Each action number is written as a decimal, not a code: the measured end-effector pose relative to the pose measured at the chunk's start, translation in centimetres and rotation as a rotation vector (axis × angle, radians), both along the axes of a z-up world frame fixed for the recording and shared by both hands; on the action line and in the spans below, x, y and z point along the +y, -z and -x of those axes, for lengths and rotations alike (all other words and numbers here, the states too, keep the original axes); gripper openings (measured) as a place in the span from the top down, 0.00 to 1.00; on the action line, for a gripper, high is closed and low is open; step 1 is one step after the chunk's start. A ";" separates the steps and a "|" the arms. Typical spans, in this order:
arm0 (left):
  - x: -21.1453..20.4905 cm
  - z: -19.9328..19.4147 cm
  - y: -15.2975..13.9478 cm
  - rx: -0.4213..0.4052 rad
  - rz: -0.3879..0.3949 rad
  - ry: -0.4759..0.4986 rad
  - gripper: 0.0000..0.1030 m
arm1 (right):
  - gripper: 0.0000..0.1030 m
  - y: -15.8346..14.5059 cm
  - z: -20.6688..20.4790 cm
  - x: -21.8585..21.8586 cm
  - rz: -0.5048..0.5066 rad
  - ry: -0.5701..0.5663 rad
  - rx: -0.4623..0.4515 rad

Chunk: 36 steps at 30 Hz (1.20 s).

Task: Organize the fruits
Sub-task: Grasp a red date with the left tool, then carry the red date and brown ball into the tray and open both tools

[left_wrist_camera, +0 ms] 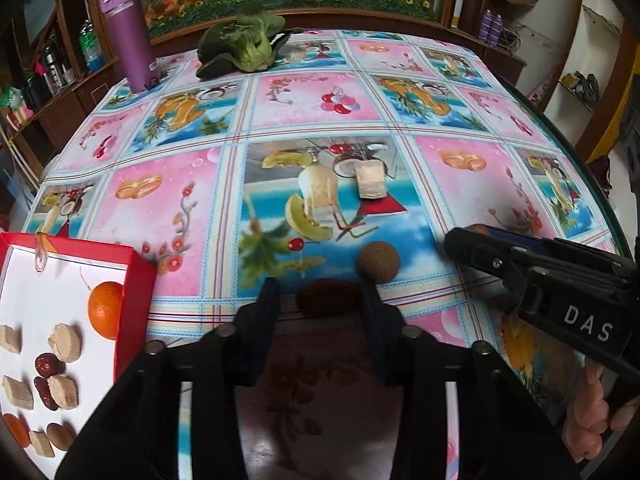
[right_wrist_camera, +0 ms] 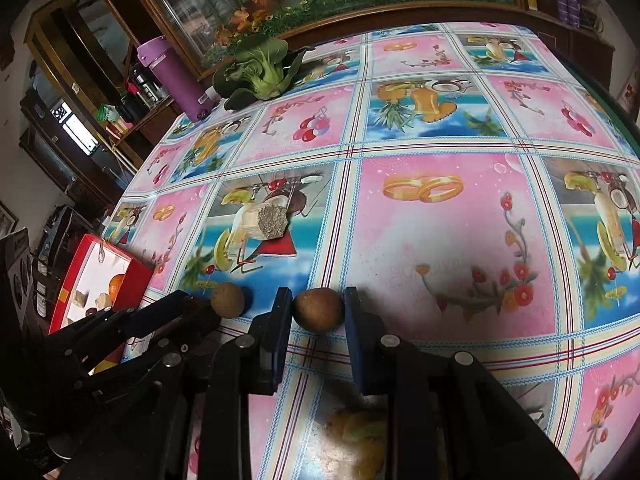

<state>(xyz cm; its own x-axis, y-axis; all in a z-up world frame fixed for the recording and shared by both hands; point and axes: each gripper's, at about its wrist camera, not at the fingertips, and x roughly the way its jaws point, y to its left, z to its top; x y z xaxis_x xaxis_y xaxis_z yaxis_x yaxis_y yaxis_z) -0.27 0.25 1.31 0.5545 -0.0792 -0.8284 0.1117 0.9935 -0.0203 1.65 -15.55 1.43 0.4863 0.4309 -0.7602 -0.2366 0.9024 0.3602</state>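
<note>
In the left wrist view my left gripper points down at the tablecloth, with a dark red date lying crosswise between its fingertips, gripped. Just beyond its right finger sits a round brown longan. To the left stands a red box holding an orange, dates and pale cut pieces. The right wrist view has my right gripper shut on another round brown longan, low over the table. The left gripper shows at its left, next to the loose longan. The right gripper enters from the right.
A pale cut block lies mid-table. At the far edge are a leafy bok choy and a tall purple bottle. The round table's rim curves away on the right. A person's fingers hold the right gripper's handle.
</note>
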 end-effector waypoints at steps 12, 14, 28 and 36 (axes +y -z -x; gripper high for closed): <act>0.1 2.0 -1.9 -0.055 0.027 -0.002 0.68 | 0.76 -2.7 1.5 -0.5 -0.018 0.044 -0.188; 0.2 2.8 -2.7 -0.076 0.035 -0.002 0.68 | 0.76 -3.5 1.9 -0.8 -0.038 0.051 -0.238; 4.9 12.3 -6.0 -0.190 0.045 -0.108 0.68 | 0.76 -3.6 2.5 0.3 -0.001 0.051 -0.280; 12.5 15.5 -7.2 -0.233 0.027 -0.271 0.68 | 0.76 -5.4 5.6 7.1 -0.118 -0.122 -0.261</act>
